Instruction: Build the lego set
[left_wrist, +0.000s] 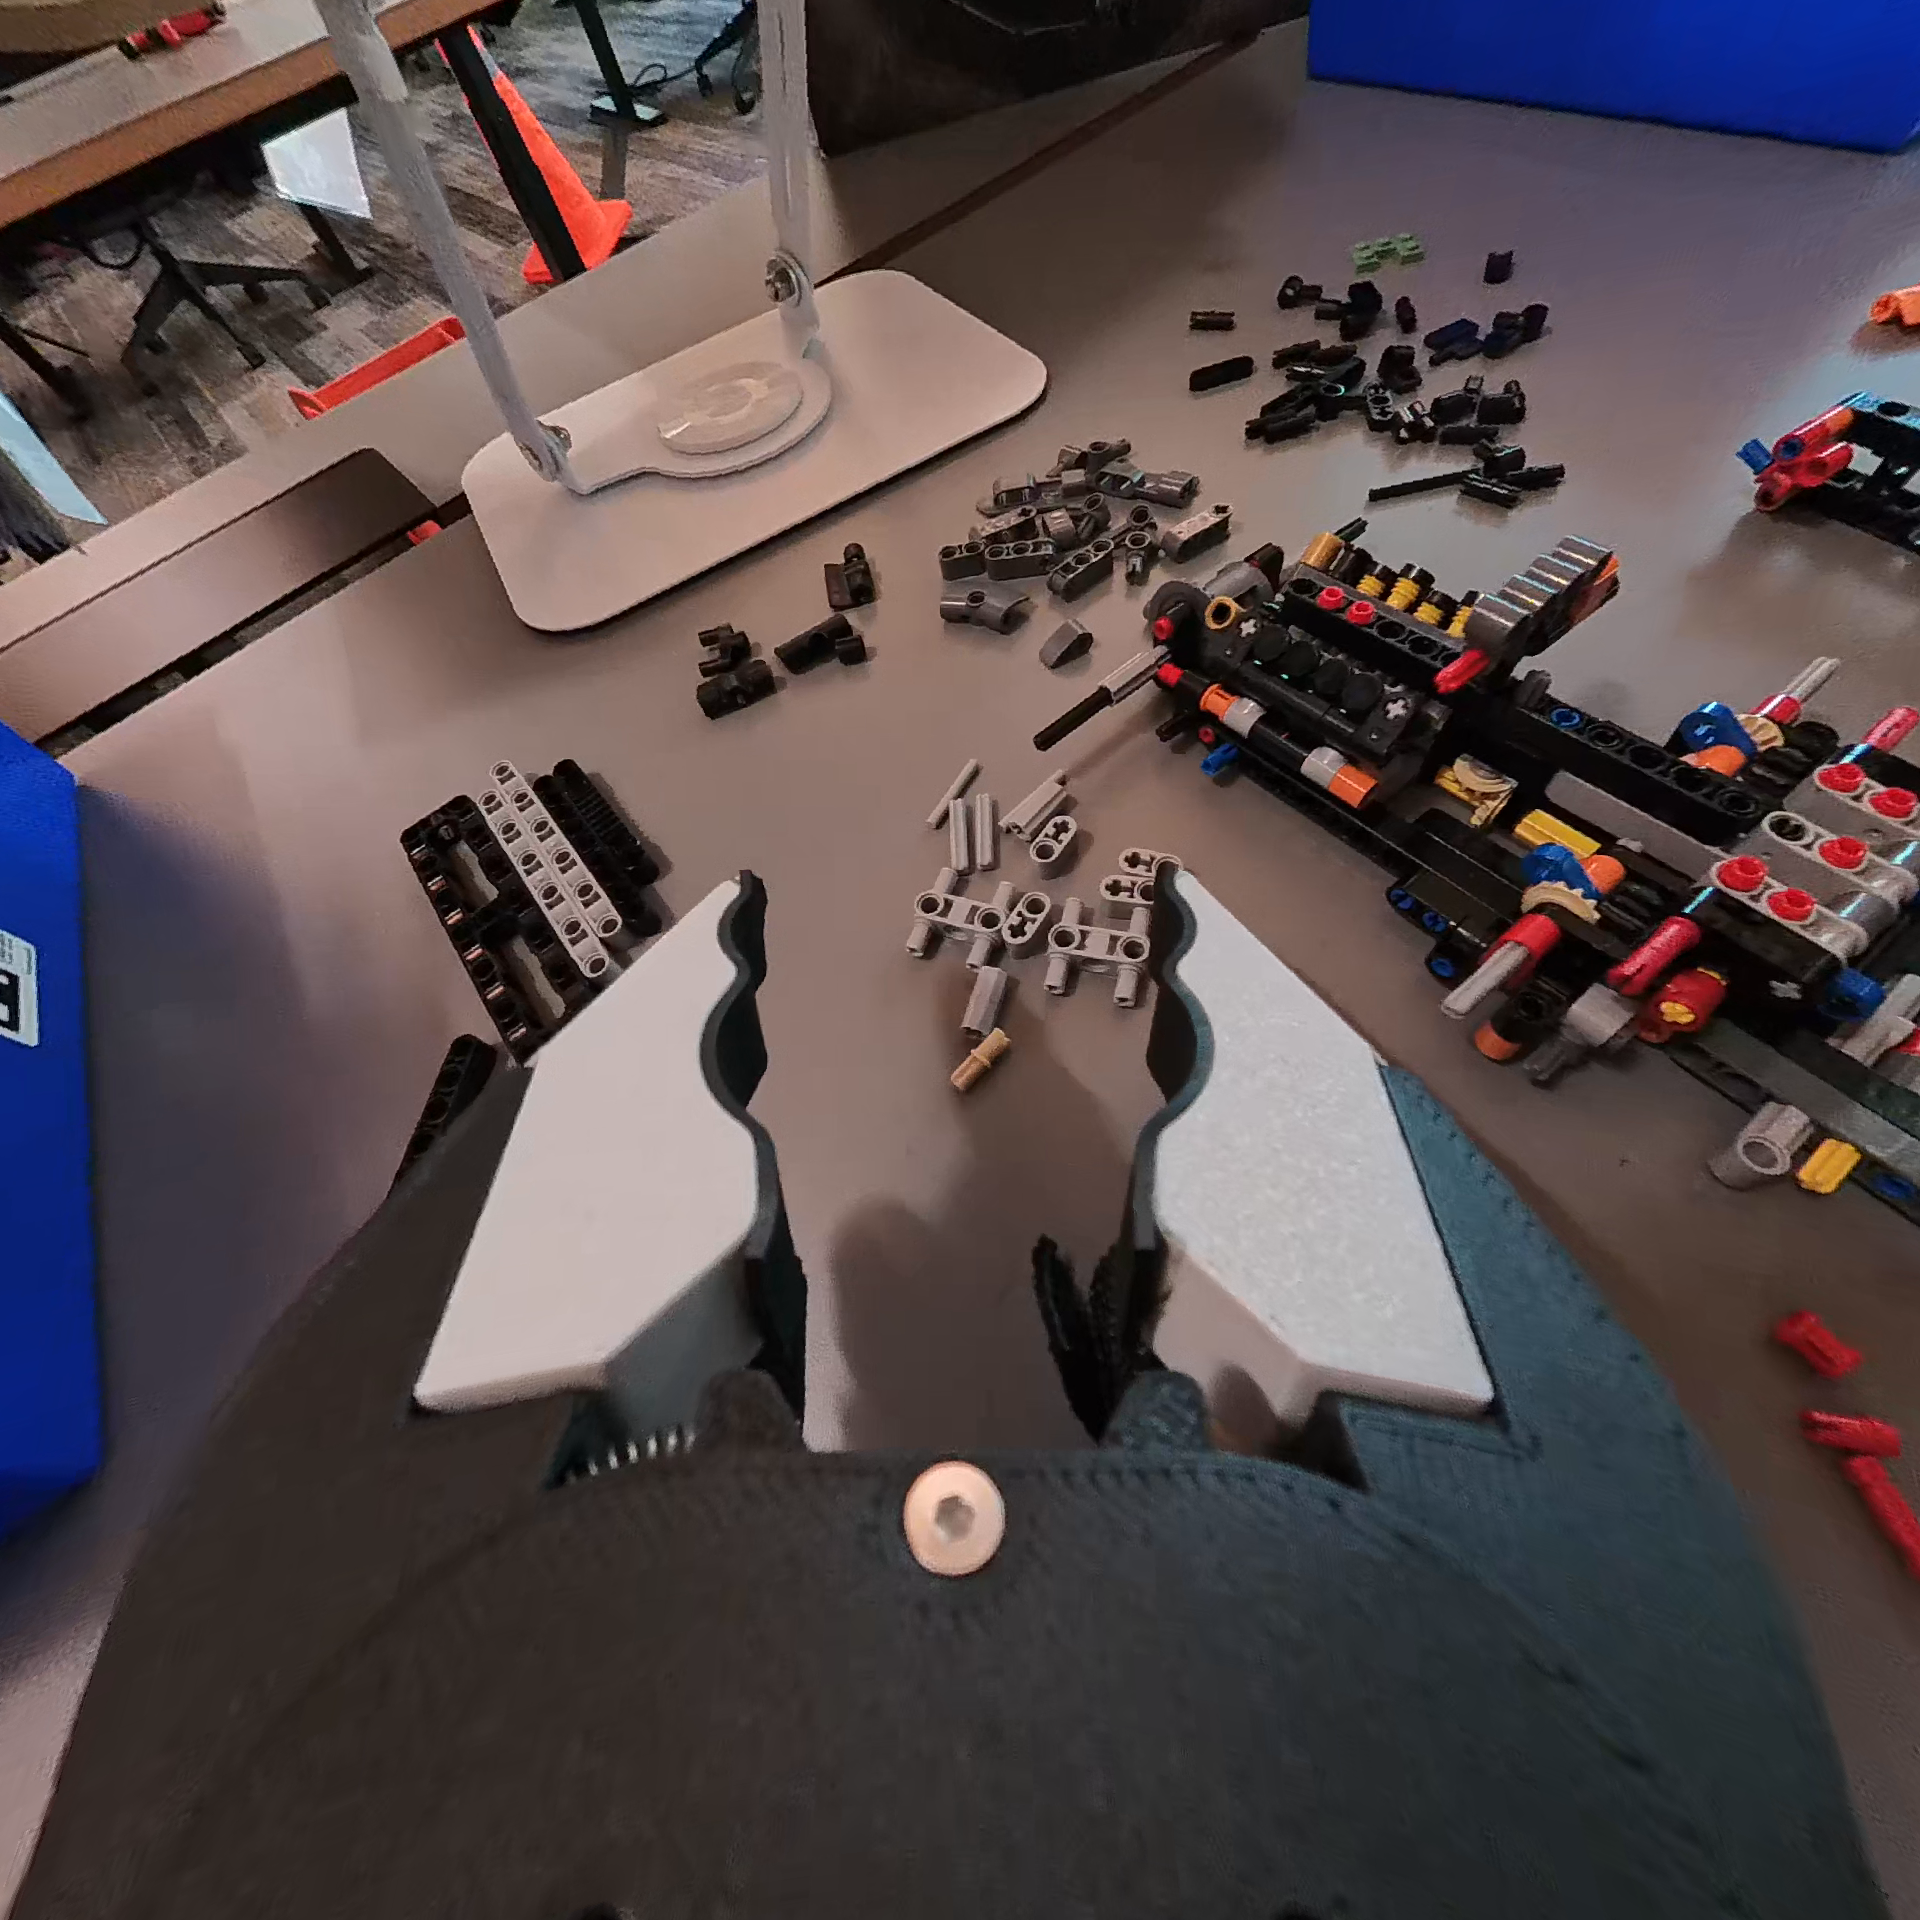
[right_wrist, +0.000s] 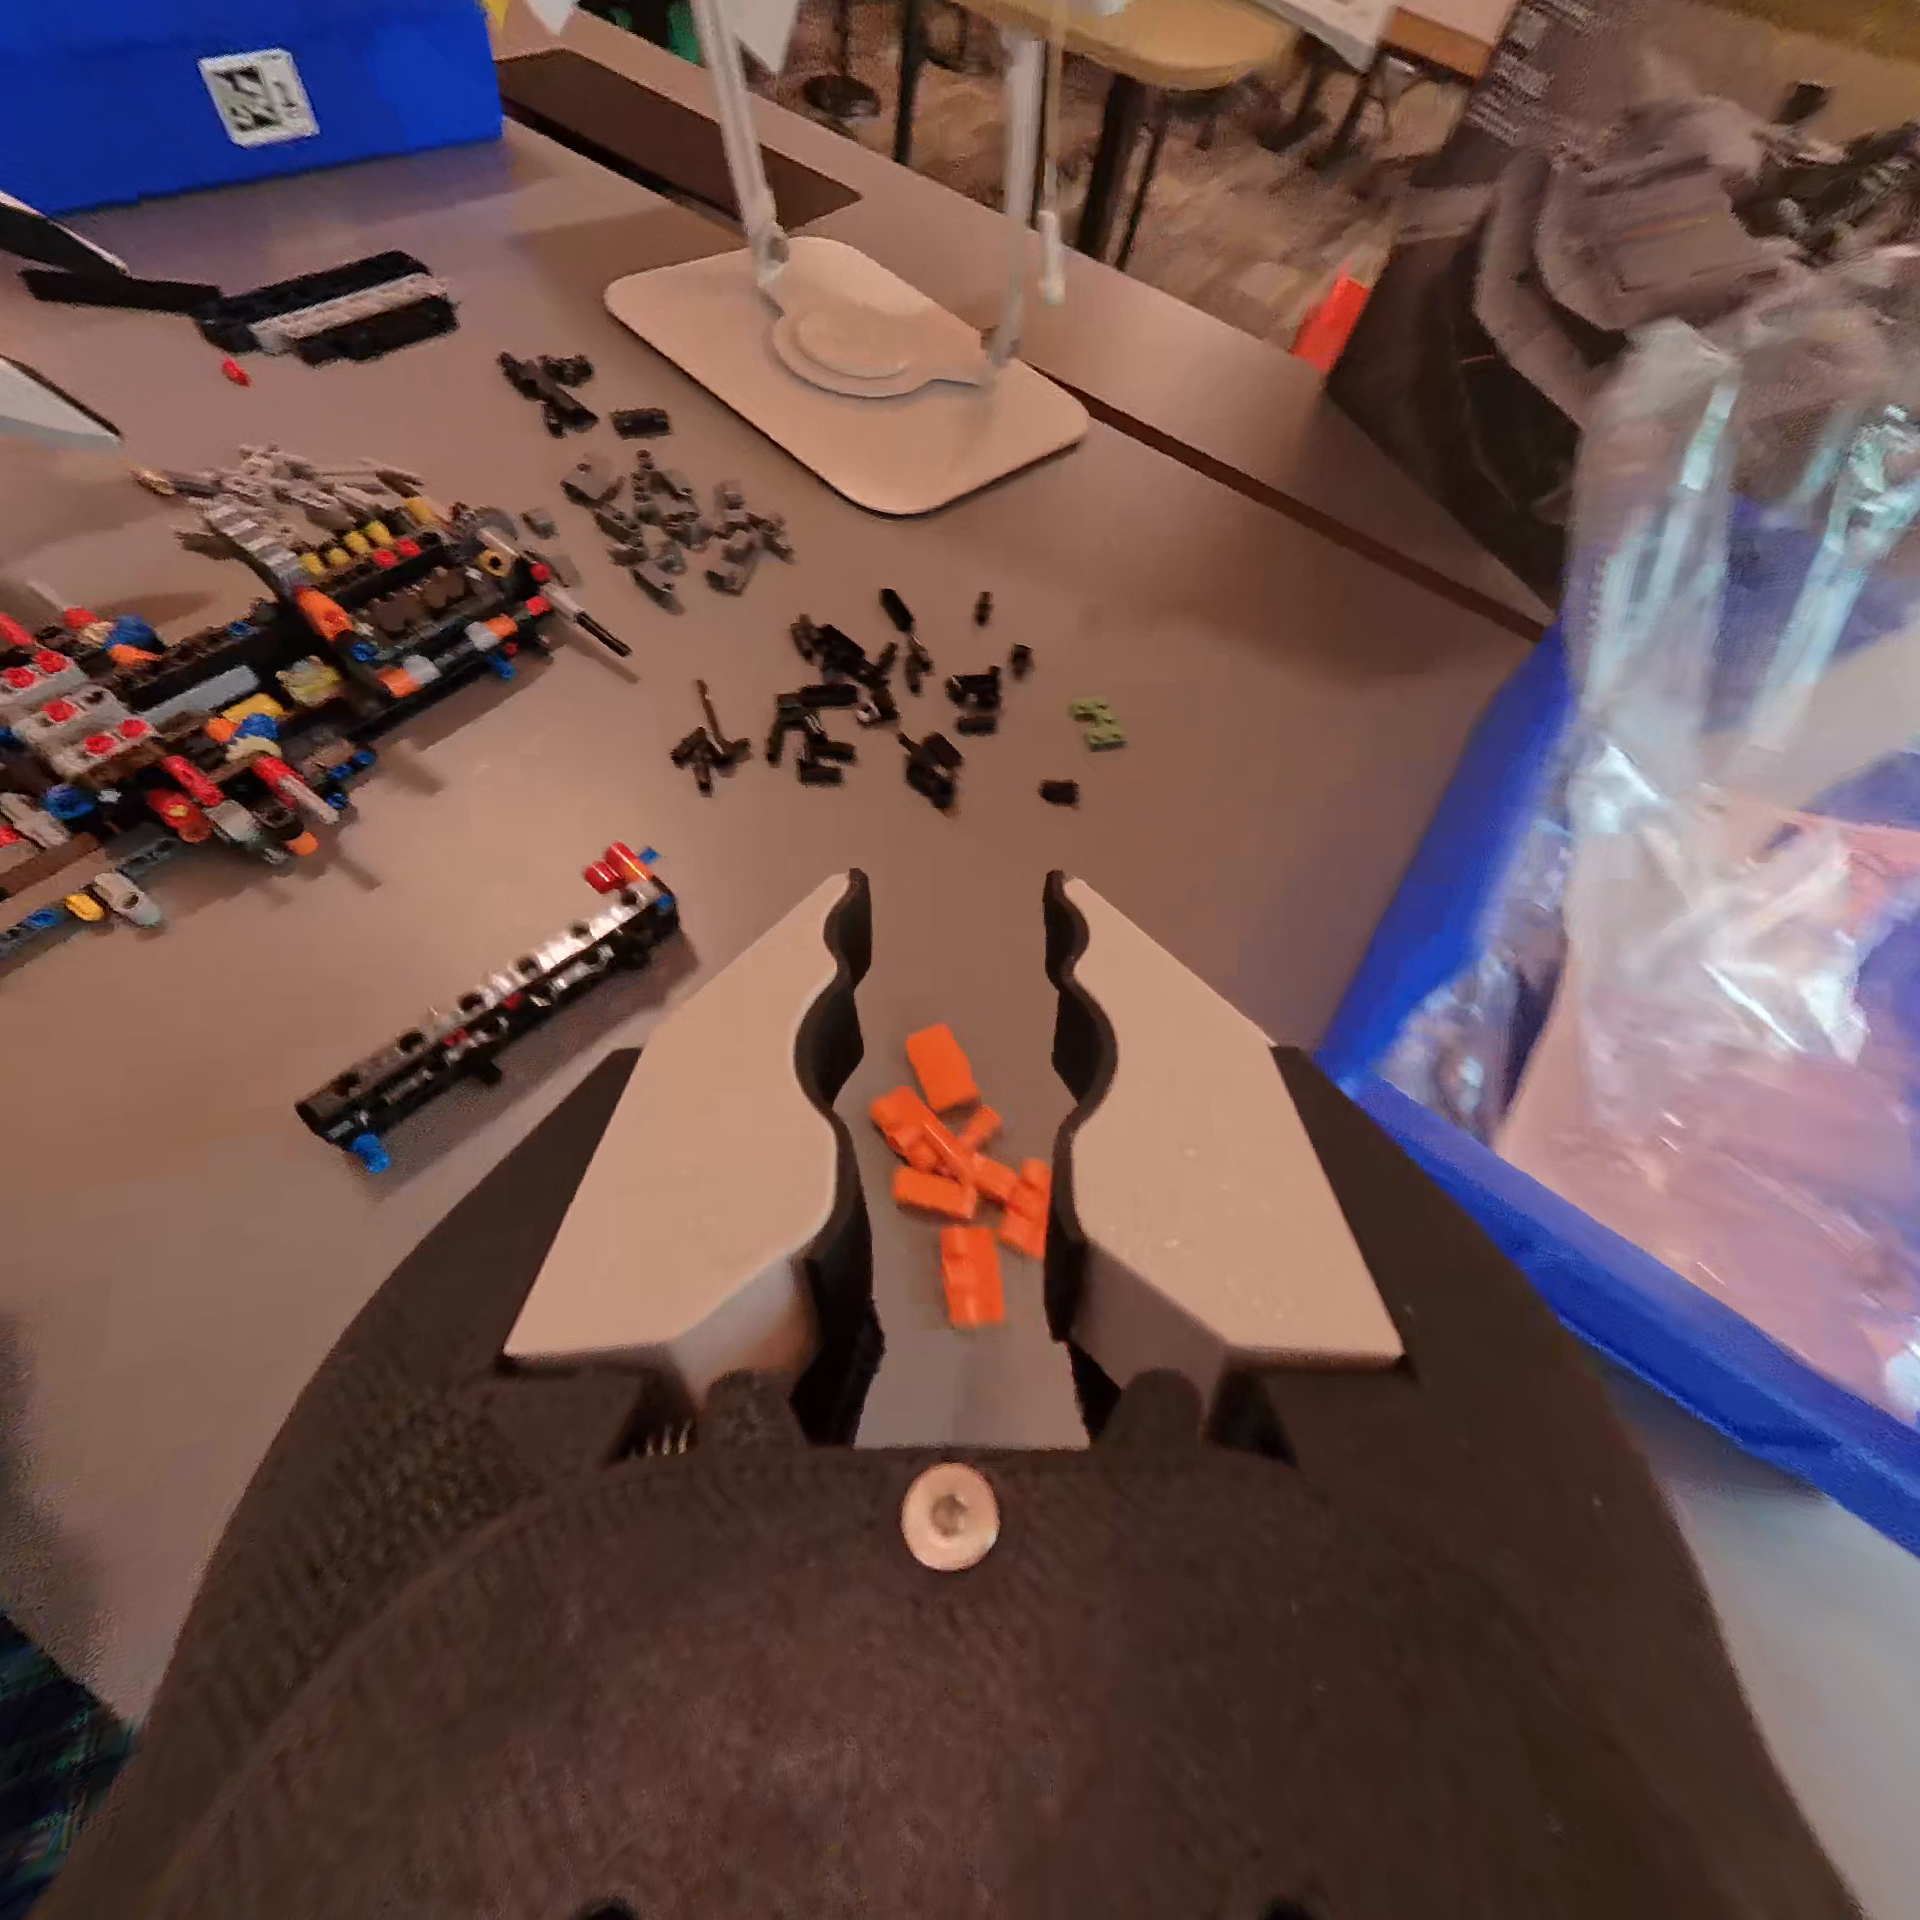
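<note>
My left gripper is open and empty, above a cluster of light grey connector pieces and one tan pin. The long, partly built model lies to its right; it also shows in the right wrist view. Black and grey beams lie to the left of the gripper. My right gripper is open and empty, above a small pile of orange pieces. A short black beam assembly lies to its left.
A white lamp base stands at the back of the grey table. Piles of dark grey pieces and black pieces lie mid-table. Red pins lie at the right. A blue bin with plastic bags stands at the right. The grippers' ends are close to 35 centimetres from one another. The tan pin is closer to my left gripper, around 5 centimetres from its tips; the right tips are 35 centimetres off. Seen from the right wrist view as well.
</note>
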